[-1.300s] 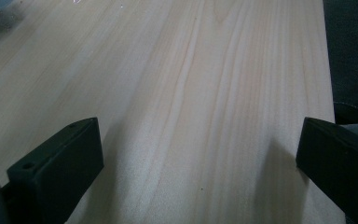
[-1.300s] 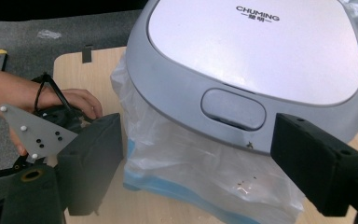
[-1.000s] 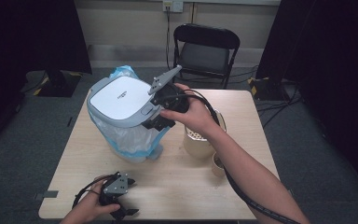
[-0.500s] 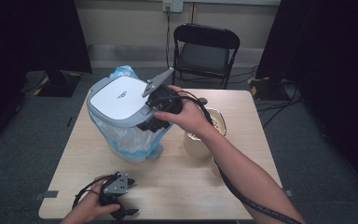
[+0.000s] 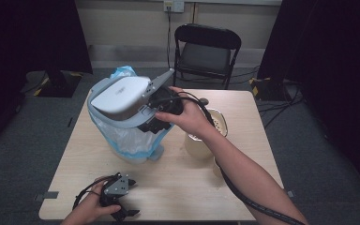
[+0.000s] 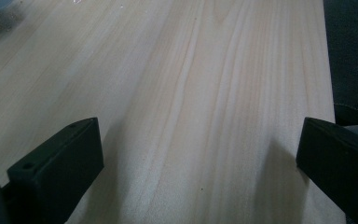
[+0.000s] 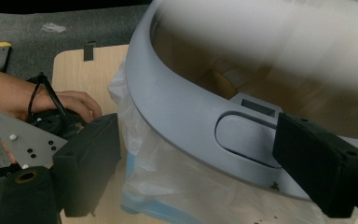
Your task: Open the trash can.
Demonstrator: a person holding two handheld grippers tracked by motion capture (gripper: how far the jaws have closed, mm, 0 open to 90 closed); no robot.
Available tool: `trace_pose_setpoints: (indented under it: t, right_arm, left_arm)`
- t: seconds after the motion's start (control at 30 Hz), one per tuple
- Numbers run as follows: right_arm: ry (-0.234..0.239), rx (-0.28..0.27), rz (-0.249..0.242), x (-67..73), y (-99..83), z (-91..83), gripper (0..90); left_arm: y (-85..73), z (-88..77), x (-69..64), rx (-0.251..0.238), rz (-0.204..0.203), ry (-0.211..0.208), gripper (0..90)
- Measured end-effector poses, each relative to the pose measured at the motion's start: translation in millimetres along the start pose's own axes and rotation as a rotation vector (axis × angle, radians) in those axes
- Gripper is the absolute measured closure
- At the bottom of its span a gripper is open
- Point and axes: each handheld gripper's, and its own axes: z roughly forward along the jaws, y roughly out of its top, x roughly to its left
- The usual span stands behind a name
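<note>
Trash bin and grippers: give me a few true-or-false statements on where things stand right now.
1. The right gripper is at the front rim of the grey trash bin. True.
2. The bin's lid lies flat and shut. False: it is tilted up, with the inside visible in the right gripper view.
3. The left gripper rests on the table with its jaws apart. True.
4. The bin has no liner. False: a plastic bag hangs from its rim.

High view looks down; both tongs views sit close (sharing the table).
</note>
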Motion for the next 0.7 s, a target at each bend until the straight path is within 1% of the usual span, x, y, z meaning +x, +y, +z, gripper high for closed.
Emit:
trace_pose_setpoints:
  t: [0.07, 0.1, 0.13, 0.33, 0.37, 0.43, 0.57, 0.63, 0.7]
  right_arm:
    - [0.0, -0.001, 0.013, -1.1, 0.0, -0.8, 14.6]
    - [-0.004, -0.013, 0.013, -1.1, 0.1, -1.8, 17.2]
    - [0.004, -0.014, 0.004, -1.8, -0.5, -2.5, 18.1]
    - [-0.01, -0.027, 0.001, 1.1, -8.0, -4.8, 16.7]
    - [-0.004, -0.025, 0.005, 1.5, -9.3, -6.2, 16.6]
    - [-0.006, -0.027, 0.001, 1.4, -13.1, -9.1, 16.4]
    - [-0.01, -0.03, 0.004, 1.4, -20.2, -14.4, 16.4]
    - [-0.01, -0.031, 0.011, 1.7, -21.6, -15.5, 16.3]
    - [-0.012, -0.033, 0.019, 2.2, -28.2, -18.4, 16.3]
  left_arm:
    - [-0.1, 0.0, 0.1, -0.002, 0.0, 0.0, 0.0]
    - [-0.1, 0.0, 0.1, -0.002, 0.0, 0.0, 0.0]
    - [-0.2, 0.3, 0.0, -0.004, -0.001, 0.0, 0.0]
    - [0.0, 0.0, 0.1, -0.002, 0.0, 0.0, 0.0]
    - [-0.1, 0.1, 0.0, -0.001, 0.001, 0.0, 0.0]
    - [-0.3, 0.4, -0.1, -0.006, -0.001, 0.0, 0.0]
    - [-0.1, 0.0, 0.0, -0.001, 0.0, 0.0, 0.0]
    - [-0.1, 0.1, 0.0, -0.001, -0.001, 0.0, 0.0]
    - [-0.1, 0.1, 0.0, -0.001, -0.001, 0.0, 0.0]
